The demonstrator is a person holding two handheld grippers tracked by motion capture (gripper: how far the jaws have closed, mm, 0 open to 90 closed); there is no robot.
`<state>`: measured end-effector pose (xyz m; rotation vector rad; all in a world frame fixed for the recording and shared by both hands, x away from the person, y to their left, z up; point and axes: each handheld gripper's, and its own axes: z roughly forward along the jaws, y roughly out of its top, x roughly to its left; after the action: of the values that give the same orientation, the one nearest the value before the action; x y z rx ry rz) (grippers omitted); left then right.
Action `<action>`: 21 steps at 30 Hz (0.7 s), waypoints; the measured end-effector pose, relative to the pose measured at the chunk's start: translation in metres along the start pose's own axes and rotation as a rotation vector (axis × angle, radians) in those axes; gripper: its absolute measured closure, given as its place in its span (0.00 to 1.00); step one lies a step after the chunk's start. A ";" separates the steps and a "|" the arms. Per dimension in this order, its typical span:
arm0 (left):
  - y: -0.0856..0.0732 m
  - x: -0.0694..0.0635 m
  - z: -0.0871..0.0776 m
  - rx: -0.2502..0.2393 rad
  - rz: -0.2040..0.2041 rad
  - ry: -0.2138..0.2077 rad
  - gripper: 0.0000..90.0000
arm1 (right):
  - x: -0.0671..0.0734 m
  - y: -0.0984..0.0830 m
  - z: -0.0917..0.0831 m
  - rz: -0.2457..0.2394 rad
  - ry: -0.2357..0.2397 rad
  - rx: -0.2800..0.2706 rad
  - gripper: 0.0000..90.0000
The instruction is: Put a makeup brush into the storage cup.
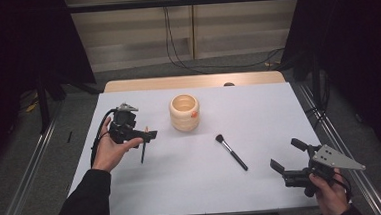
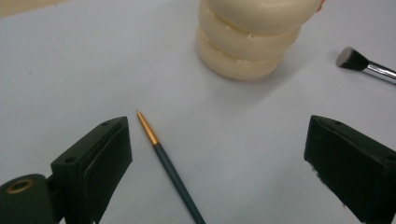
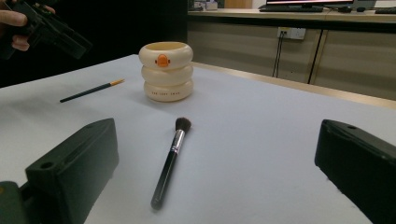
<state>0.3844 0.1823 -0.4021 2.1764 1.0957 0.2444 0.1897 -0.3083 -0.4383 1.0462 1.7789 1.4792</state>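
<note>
A thin dark paintbrush (image 1: 143, 149) with a gold ferrule lies on the white table (image 1: 259, 113). My left gripper (image 1: 149, 135) hovers just above its tip, open. In the left gripper view the paintbrush (image 2: 170, 168) lies between the wide jaws, nearer the left one, untouched. A cream ringed cup (image 1: 184, 112) stands upright behind it. A black makeup brush (image 1: 231, 152) lies mid-table. My right gripper (image 1: 287, 155) is held open near the front right corner, facing the makeup brush (image 3: 170, 161) with nothing between its jaws.
The cup (image 3: 167, 72) bears an orange mark on its side. A wooden strip (image 1: 192, 82) runs along the table's far edge. Metal rails flank the table on both sides. Cables hang at the back wall. White surface stretches between the two brushes.
</note>
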 end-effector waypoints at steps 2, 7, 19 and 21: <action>0.000 0.002 0.004 0.030 -0.030 -0.007 0.09 | 0.000 0.000 0.000 -0.002 0.002 0.001 0.00; -0.002 0.011 0.016 0.165 -0.037 -0.012 0.10 | 0.003 0.000 0.000 -0.013 0.007 0.002 0.00; 0.005 0.013 0.033 0.276 -0.103 0.049 0.31 | 0.001 0.000 0.000 -0.003 0.009 -0.001 0.00; 0.005 0.013 0.036 0.292 -0.132 0.060 0.32 | 0.001 0.000 0.000 -0.003 0.010 -0.001 0.00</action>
<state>0.4117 0.1727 -0.4272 2.3495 1.3761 0.0950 0.1893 -0.3077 -0.4381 1.0367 1.7861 1.4859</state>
